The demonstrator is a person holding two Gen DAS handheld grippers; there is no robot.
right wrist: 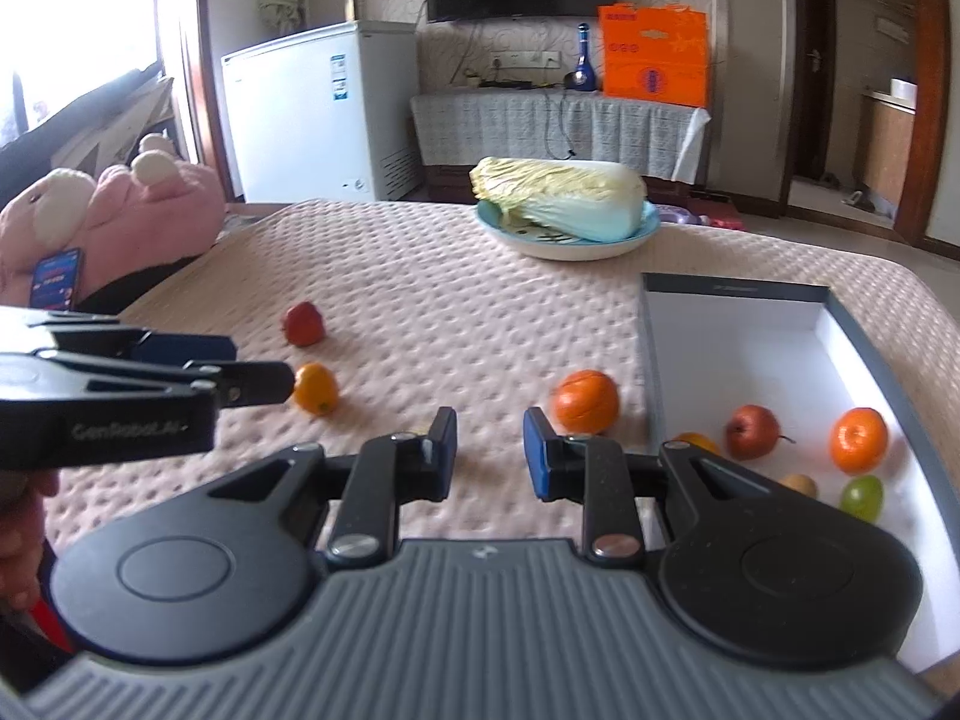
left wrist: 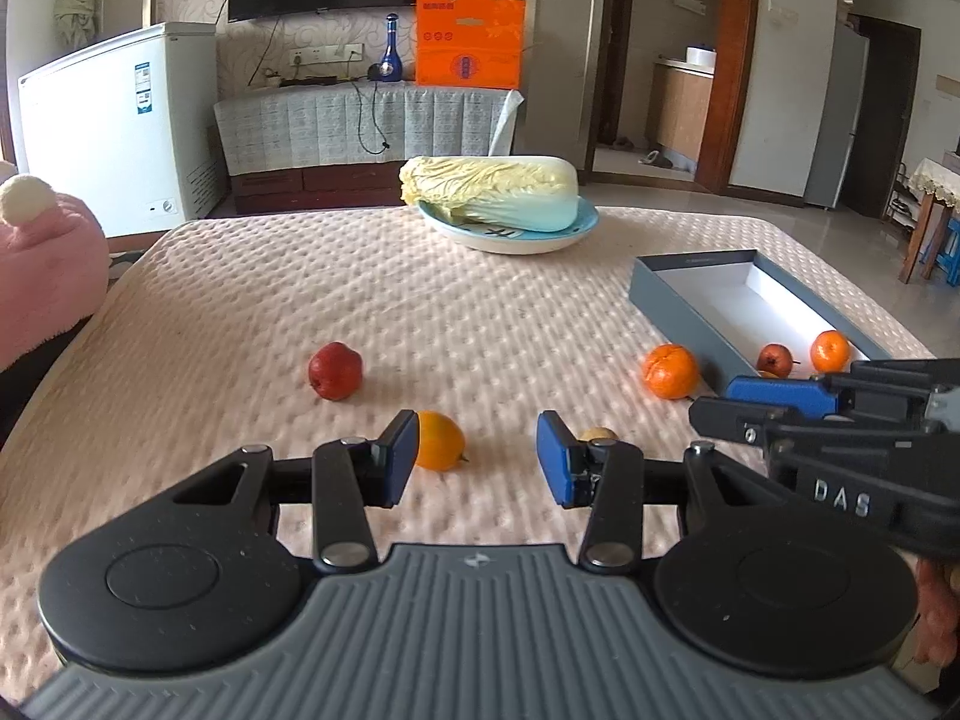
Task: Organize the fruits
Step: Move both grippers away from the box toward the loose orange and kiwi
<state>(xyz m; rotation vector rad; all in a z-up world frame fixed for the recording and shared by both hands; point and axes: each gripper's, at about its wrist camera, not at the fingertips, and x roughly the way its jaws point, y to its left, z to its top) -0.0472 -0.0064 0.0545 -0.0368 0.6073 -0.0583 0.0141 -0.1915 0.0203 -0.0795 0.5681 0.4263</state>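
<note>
On the pink quilted table lie a red fruit (left wrist: 335,371), a yellow-orange fruit (left wrist: 439,441) and a mandarin (left wrist: 669,371). A small tan fruit (left wrist: 597,434) peeks out behind my left gripper's right finger. My left gripper (left wrist: 477,459) is open and empty, hovering just short of the yellow-orange fruit. The grey box (right wrist: 651,360) holds a red fruit (right wrist: 752,431), a mandarin (right wrist: 858,432), a green fruit (right wrist: 861,497) and smaller ones. My right gripper (right wrist: 489,453) has its jaws drawn close together and empty, left of the box, with the loose mandarin (right wrist: 585,401) just ahead.
A napa cabbage (left wrist: 492,186) rests on a blue plate (left wrist: 510,240) at the table's far side. A pink plush toy (right wrist: 150,204) and a phone (right wrist: 57,279) lie off the left edge. Each gripper shows in the other's view, close alongside.
</note>
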